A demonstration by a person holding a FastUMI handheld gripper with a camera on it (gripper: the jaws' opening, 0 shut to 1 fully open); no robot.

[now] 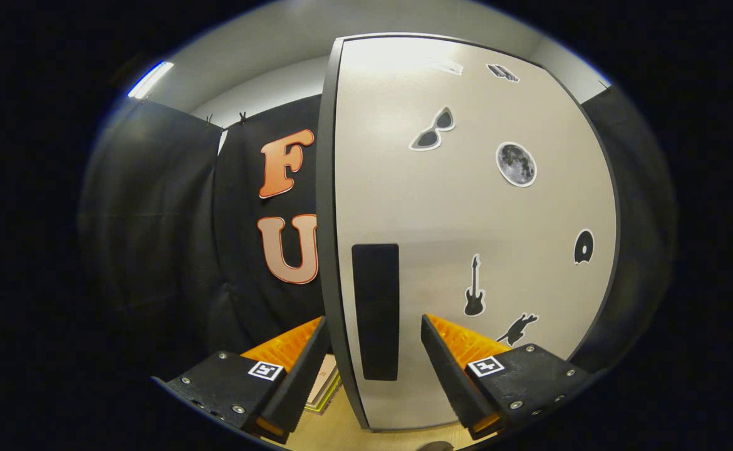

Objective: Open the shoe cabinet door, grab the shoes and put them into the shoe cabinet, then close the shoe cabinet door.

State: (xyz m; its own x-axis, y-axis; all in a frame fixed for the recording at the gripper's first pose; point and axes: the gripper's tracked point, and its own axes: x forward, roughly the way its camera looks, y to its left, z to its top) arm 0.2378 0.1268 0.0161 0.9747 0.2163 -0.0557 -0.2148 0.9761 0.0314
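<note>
Booth cloth hung behind the cabinet door [467,238]. Your gripper [373,351] was apart, fingers straddling the door's edge, not clamped. Door looked ajar; shoes & closing left.

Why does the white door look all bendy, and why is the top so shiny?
In the gripper view the fisheye lens bows the white cabinet door and its dark edge; ceiling light glares off its top, washing out the stickers there. The open gripper straddles that edge, sharp.
</note>
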